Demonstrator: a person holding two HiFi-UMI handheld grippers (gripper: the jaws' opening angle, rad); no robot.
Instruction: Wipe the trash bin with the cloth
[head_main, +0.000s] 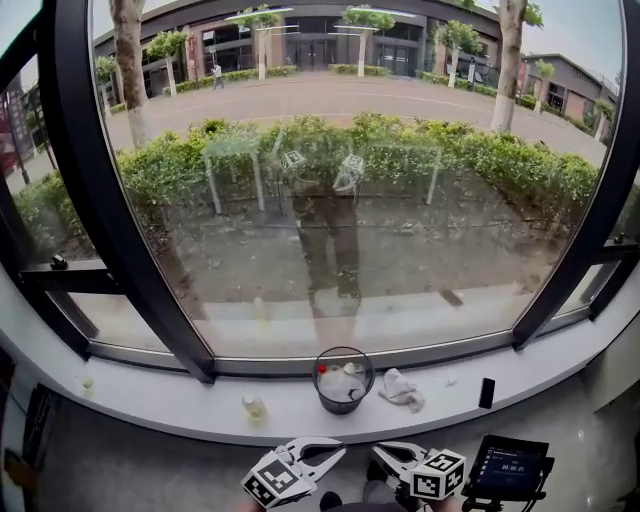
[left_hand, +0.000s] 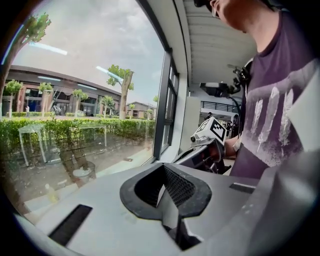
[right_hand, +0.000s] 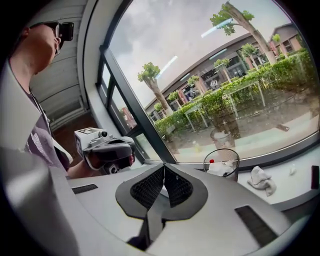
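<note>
A black mesh trash bin (head_main: 343, 380) stands on the white window sill (head_main: 180, 400) with white rubbish and a red bit inside. A crumpled white cloth (head_main: 402, 388) lies on the sill just right of it. My left gripper (head_main: 336, 448) and right gripper (head_main: 382, 451) are low at the near edge, short of the sill, tips pointing toward each other, both shut and empty. In the right gripper view, the bin (right_hand: 221, 162) and cloth (right_hand: 261, 179) lie ahead to the right, beyond the shut gripper (right_hand: 162, 186); the left gripper view shows its shut gripper (left_hand: 163, 192) aimed along the window.
A small yellowish bottle (head_main: 254, 405) stands left of the bin and a flat black object (head_main: 486, 392) lies right of the cloth. A device with a lit screen (head_main: 510, 467) sits at the lower right. Slanted black window bars (head_main: 130, 240) rise behind the sill.
</note>
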